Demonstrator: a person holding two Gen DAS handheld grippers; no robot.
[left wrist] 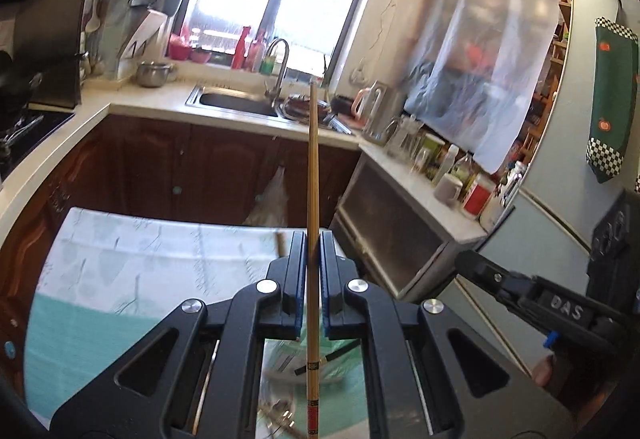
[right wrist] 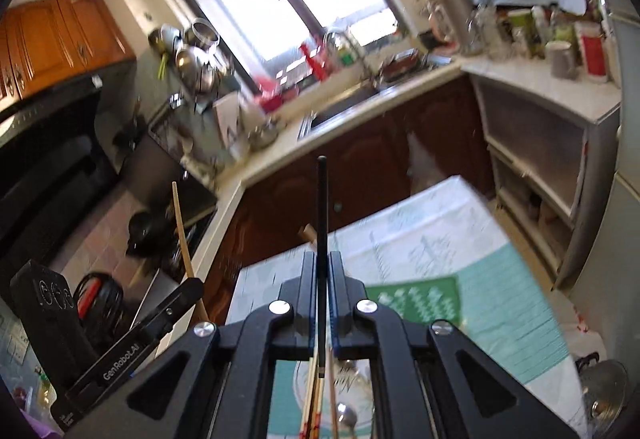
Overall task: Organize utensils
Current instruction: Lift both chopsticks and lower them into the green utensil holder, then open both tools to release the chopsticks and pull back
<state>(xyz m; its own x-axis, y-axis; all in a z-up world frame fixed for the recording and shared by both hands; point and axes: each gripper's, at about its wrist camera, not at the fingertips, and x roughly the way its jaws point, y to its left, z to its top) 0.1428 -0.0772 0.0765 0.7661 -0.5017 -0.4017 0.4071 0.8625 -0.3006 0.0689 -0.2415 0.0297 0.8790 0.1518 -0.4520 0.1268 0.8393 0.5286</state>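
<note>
My left gripper [left wrist: 313,239] is shut on a long bamboo chopstick [left wrist: 313,175] with red and black bands near its lower end; the stick points forward and up over the table. My right gripper [right wrist: 321,257] is shut on a thin black chopstick [right wrist: 321,207], also pointing forward. Below the right gripper lies a clear glass bowl [right wrist: 362,379] holding several wooden chopsticks [right wrist: 310,399] and a metal spoon [right wrist: 346,417]. In the right wrist view the left gripper [right wrist: 188,289] shows at lower left with its bamboo chopstick [right wrist: 182,231]. The right gripper's body [left wrist: 520,287] shows at the right of the left wrist view.
A table with a green and white patterned cloth [left wrist: 132,263] lies under both grippers. Beyond it run dark wooden cabinets [left wrist: 208,167], a sink [left wrist: 236,101] with a tap under a bright window, and a crowded side counter [left wrist: 448,175]. A fridge [left wrist: 592,87] stands at right.
</note>
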